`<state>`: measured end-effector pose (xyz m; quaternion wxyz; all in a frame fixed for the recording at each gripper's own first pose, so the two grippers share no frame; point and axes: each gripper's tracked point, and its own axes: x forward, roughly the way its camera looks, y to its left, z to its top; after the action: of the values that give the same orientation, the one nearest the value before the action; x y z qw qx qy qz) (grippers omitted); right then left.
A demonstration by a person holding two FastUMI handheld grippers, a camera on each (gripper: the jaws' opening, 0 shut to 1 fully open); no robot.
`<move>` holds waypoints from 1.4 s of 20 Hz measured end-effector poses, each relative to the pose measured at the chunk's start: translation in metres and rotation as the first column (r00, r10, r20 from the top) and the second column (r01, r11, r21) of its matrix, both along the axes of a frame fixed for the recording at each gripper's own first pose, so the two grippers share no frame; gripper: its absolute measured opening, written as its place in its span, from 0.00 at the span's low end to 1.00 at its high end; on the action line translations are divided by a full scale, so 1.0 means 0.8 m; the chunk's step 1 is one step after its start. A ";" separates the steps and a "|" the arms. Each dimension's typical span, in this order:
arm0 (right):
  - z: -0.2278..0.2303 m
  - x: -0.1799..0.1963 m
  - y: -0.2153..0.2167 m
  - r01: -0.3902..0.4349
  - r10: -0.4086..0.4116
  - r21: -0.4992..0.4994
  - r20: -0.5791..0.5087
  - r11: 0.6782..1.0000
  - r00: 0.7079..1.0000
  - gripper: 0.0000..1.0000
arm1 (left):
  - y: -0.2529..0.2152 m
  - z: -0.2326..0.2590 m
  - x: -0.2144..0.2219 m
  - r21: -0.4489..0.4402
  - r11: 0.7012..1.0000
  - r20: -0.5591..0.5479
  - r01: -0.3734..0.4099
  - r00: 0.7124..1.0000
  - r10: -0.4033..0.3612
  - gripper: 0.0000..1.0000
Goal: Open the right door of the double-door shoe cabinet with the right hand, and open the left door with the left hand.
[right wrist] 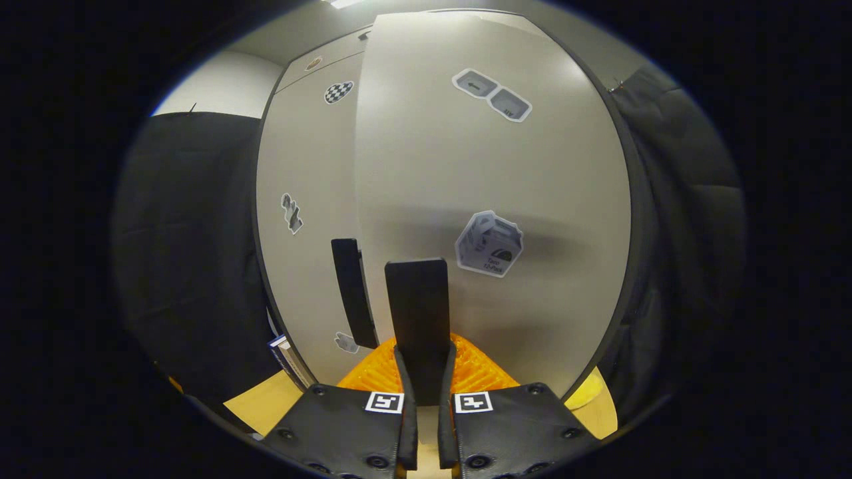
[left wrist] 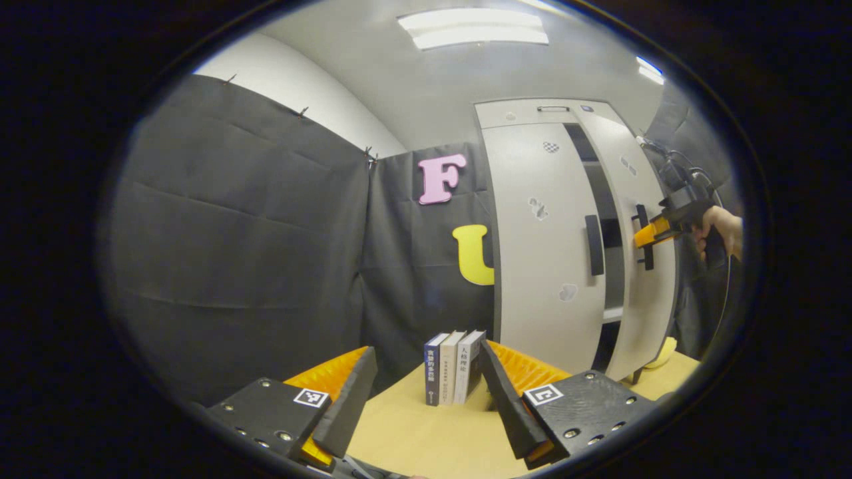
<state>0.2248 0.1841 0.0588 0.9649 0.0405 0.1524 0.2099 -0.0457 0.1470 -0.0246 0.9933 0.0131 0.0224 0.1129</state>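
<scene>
Meanwhile right tongs (right wrist: 424, 372) clamp the ajar right door's handle (right wrist: 418, 319); left tongs (left wrist: 426, 392) hang open.

Pale grey cabinet doors (right wrist: 492, 193), black handles (right wrist: 418, 319), tan table (left wrist: 426, 439).

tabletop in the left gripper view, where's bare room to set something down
Bare tabletop lies between the left gripper's open fingers, in front of the books. It is crowded farther right, where the cabinet's right door stands ajar with the right gripper at its handle.

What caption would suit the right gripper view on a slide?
Right gripper clamped on the right door's black handle, the right door already ajar beside the closed left door.
</scene>
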 end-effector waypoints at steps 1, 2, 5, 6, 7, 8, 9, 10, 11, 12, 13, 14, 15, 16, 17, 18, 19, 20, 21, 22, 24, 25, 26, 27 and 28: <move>0.000 -0.003 -0.003 -0.006 0.006 0.000 -0.001 1.000 1.000 0.14 | -0.001 0.000 0.000 0.002 1.000 -0.001 0.009 1.000 -0.009 0.90; 0.001 -0.008 -0.006 -0.013 0.013 0.000 -0.001 1.000 1.000 0.14 | -0.002 0.000 0.000 0.004 1.000 -0.001 0.018 1.000 -0.018 0.90; 0.003 -0.020 -0.017 -0.033 0.033 0.002 -0.002 0.999 0.999 0.14 | -0.006 0.000 0.001 0.007 0.999 0.000 0.051 0.999 -0.051 0.91; 0.003 -0.024 -0.021 -0.041 0.041 0.004 -0.003 0.999 0.999 0.14 | -0.008 0.001 0.002 0.007 0.998 0.002 0.063 0.998 -0.063 0.90; 0.003 -0.028 -0.025 -0.050 0.050 0.005 -0.007 0.999 0.999 0.14 | -0.010 0.001 0.002 0.008 0.997 0.004 0.075 0.997 -0.075 0.90; 0.003 -0.032 -0.029 -0.063 0.063 0.004 -0.009 0.998 0.998 0.14 | -0.011 0.002 0.003 0.010 0.996 0.006 0.086 0.996 -0.087 0.91; 0.005 -0.036 -0.034 -0.076 0.076 0.001 -0.011 0.997 0.997 0.14 | -0.012 0.002 0.004 0.012 0.995 0.008 0.098 0.995 -0.098 0.92; 0.003 -0.042 -0.039 -0.086 0.086 -0.004 -0.013 0.996 0.996 0.14 | -0.014 0.002 0.005 0.013 0.994 0.010 0.109 0.994 -0.109 0.92; 0.005 -0.046 -0.045 -0.096 0.096 -0.008 -0.015 0.995 0.995 0.14 | -0.015 0.002 0.004 0.013 0.993 0.010 0.120 0.993 -0.120 0.92; 0.004 -0.047 -0.046 -0.104 0.103 -0.012 -0.017 0.995 0.995 0.14 | -0.016 0.003 0.005 0.014 0.991 0.010 0.130 0.991 -0.130 0.90; 0.004 -0.047 -0.046 -0.109 0.109 -0.013 -0.017 0.994 0.994 0.14 | -0.018 0.003 0.005 0.016 0.990 0.010 0.139 0.990 -0.139 0.90; 0.005 -0.048 -0.048 -0.114 0.113 -0.014 -0.016 0.993 0.993 0.14 | -0.019 0.002 0.005 0.017 0.989 0.010 0.148 0.989 -0.148 0.90; 0.005 -0.050 -0.051 -0.117 0.116 -0.014 -0.015 0.993 0.993 0.14 | -0.020 0.003 0.006 0.017 0.988 0.011 0.155 0.988 -0.155 0.90; 0.004 -0.052 -0.053 -0.118 0.118 -0.014 -0.011 0.993 0.993 0.14 | -0.022 0.003 0.007 0.018 0.986 0.011 0.164 0.986 -0.164 0.92; 0.005 -0.054 -0.056 -0.121 0.121 -0.015 -0.010 0.993 0.993 0.14 | -0.025 0.004 0.008 0.020 0.985 0.012 0.170 0.985 -0.171 0.92; 0.005 -0.055 -0.060 -0.122 0.122 -0.014 -0.010 0.992 0.992 0.14 | -0.030 0.005 0.010 0.022 0.984 0.012 0.178 0.984 -0.179 0.92; 0.005 -0.058 -0.063 -0.123 0.123 -0.010 -0.012 0.992 0.992 0.13 | -0.041 0.005 0.016 0.025 0.982 0.013 0.186 0.982 -0.187 0.90; 0.005 -0.061 -0.066 -0.125 0.125 -0.008 -0.013 0.992 0.992 0.14 | -0.050 0.006 0.020 0.026 0.981 0.014 0.195 0.981 -0.195 0.90; 0.004 -0.063 -0.069 -0.127 0.127 -0.006 -0.015 0.992 0.992 0.14 | -0.056 0.007 0.024 0.027 0.979 0.016 0.204 0.979 -0.204 0.90; 0.005 -0.065 -0.072 -0.129 0.129 -0.004 -0.016 0.992 0.992 0.13 | -0.063 0.008 0.027 0.027 0.977 0.018 0.214 0.977 -0.214 0.90; 0.004 -0.068 -0.079 -0.130 0.130 -0.012 -0.011 0.991 0.991 0.14 | -0.082 0.008 0.030 0.030 0.972 0.020 0.235 0.972 -0.236 0.90; 0.004 -0.068 -0.084 -0.129 0.129 -0.016 -0.007 0.992 0.992 0.14 | -0.090 0.009 0.031 0.031 0.969 0.021 0.244 0.969 -0.245 0.90; 0.004 -0.069 -0.086 -0.127 0.127 -0.016 -0.007 0.992 0.992 0.13 | -0.099 0.009 0.031 0.029 0.967 0.020 0.253 0.967 -0.254 0.90; 0.005 -0.069 -0.090 -0.125 0.125 -0.012 -0.009 0.992 0.992 0.14 | -0.105 0.007 0.033 0.025 0.965 0.018 0.261 0.965 -0.262 0.92; 0.005 -0.071 -0.092 -0.125 0.125 -0.011 -0.009 0.992 0.992 0.13 | -0.112 0.006 0.031 0.023 0.963 0.016 0.267 0.963 -0.268 0.90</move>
<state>0.1680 0.1102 0.0625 0.9494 0.0261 0.1600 0.2690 -0.0210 0.0573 -0.0201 0.9994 0.0252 0.0099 -0.0220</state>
